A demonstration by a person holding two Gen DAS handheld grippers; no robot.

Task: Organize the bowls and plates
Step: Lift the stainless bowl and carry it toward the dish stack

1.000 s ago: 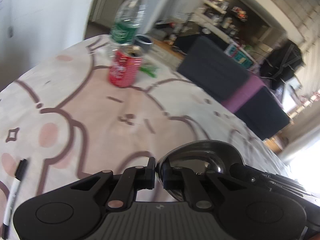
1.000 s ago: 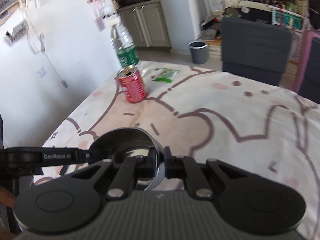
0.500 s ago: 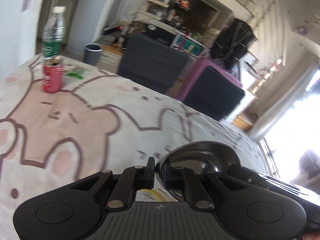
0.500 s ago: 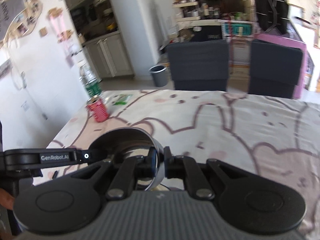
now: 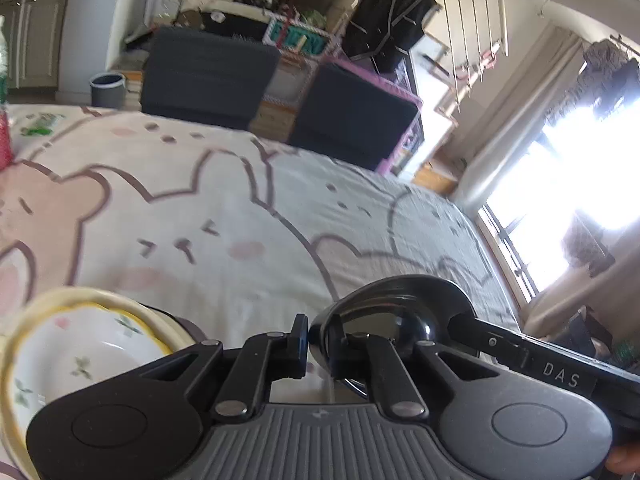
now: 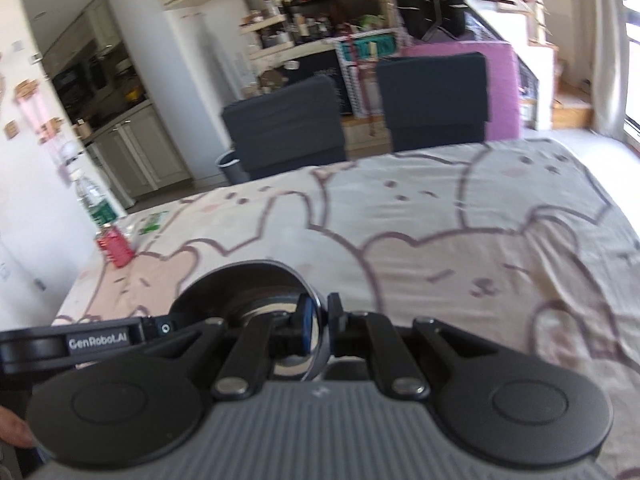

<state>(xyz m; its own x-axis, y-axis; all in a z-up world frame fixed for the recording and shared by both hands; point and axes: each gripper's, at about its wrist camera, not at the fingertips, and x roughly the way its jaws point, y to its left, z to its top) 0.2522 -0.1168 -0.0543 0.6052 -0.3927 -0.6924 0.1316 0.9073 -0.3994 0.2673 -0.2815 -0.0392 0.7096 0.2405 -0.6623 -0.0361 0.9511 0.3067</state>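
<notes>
I'm counting 1 steel bowl point(image 5: 394, 300) pinched by 2 grippers, the left gripper point(image 5: 318, 344) & the right gripper point(image 6: 318, 322), w/ the left's jaws opening on its rim. I'm seeing 1 stack of plates point(image 5: 86, 334) at the left view's lower left; looks like 2 in it, a flowered one inside a cream one, can't be sure of more. I'm also logging 1 red can point(image 6: 115, 245), 1 water bottle point(image 6: 94, 200), 1 green packet point(image 6: 151, 222), 2 dark chairs point(image 6: 286, 132) point(image 6: 434, 98), 1 bin point(image 5: 107, 89), all around 1 table w/ 1 bear-print cloth point(image 6: 460, 240).
</notes>
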